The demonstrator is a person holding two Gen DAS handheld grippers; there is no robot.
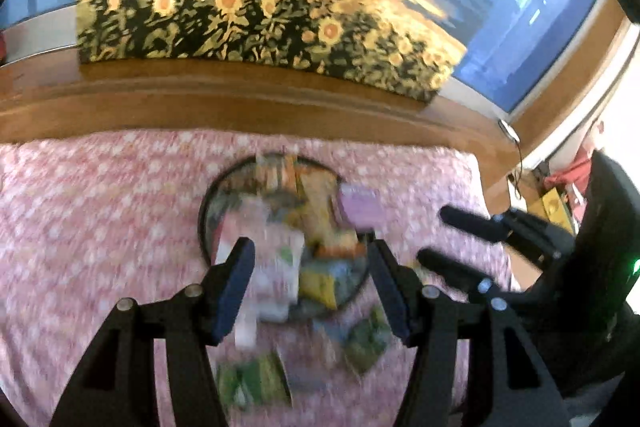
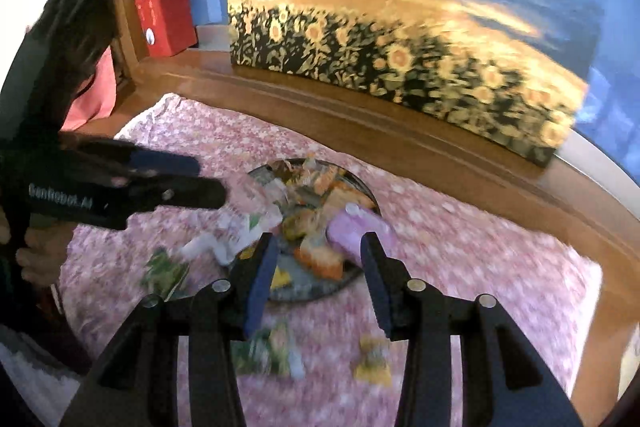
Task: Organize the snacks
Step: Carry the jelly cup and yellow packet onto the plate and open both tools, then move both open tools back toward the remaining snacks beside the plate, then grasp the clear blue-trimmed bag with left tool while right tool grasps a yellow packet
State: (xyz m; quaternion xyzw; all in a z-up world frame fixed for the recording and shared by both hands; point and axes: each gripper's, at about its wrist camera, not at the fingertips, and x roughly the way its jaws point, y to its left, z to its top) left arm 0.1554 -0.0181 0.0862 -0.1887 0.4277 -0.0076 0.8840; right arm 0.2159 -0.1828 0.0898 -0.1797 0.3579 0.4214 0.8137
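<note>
Both sets of fingers apart, nothing between the pads.

Left gripper [image 1: 312, 291]: jaws spread, hovering over the near-left part of the round tray [image 1: 204, 223]. A pale pink-white pouch [image 1: 276, 267] lies past the fingertips, half over the tray's near rim, long axis running roughly away from the camera.

Right gripper [image 2: 318, 277]: jaws apart, narrower than the left's, over the tray's near edge. A lilac packet [image 2: 354, 231] sits just ahead, between the tips and a bit right, long axis across the tray.

Tray piled with snack packs, orange, yellow, lilac. Loose ones lie on the pink dotted cloth [image 1: 100, 187] on the near side: green packet [image 1: 256, 379] below the left fingers, another green one [image 1: 366, 339] toward the right, yellow packet [image 2: 374, 363] under the right gripper.

Judgement: the loose packs lie nearer than the tray, so the next pick means pulling back and down. Left is nearer the green ones, right nearer the yellow.

Text: "GenRobot.AI" on the left gripper's body in the right wrist view. Packet labels too blurred to read.
</note>
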